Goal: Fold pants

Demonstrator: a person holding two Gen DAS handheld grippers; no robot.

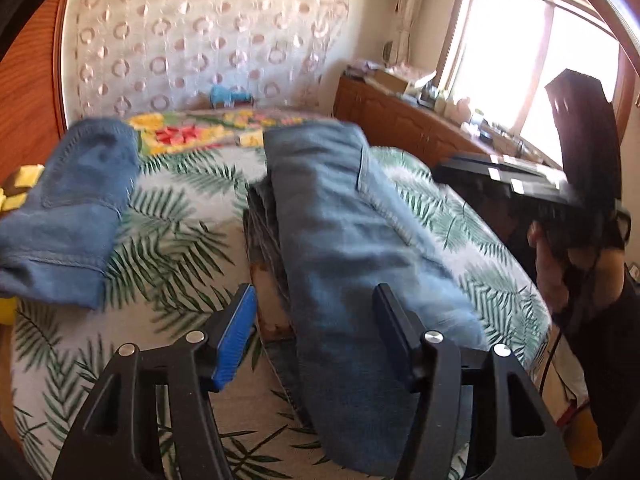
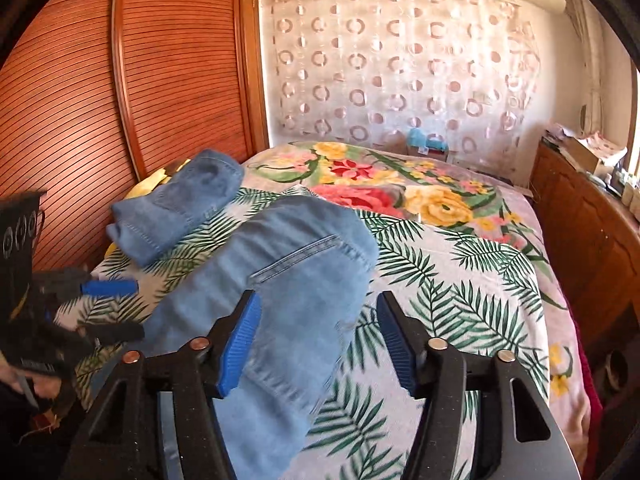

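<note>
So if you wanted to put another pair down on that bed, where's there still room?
The widest bare stretch of the palm-leaf sheet lies right of the long jeans, toward the wooden cabinets. The floral blanket beyond is free too. The strip between the long jeans and the folded pair by the wardrobe is tight.

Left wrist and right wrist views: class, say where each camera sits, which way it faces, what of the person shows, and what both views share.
Left wrist: sits on the left gripper, looking along its open fingers over the light jeans toward the curtain and window; the right gripper and the person's hand show at right.
Right wrist: sits on the right gripper, open above the same jeans, facing curtain and wardrobe; the left gripper shows at left.
Shared: light jeans, folded darker jeans, leaf-print bedspread.
</note>
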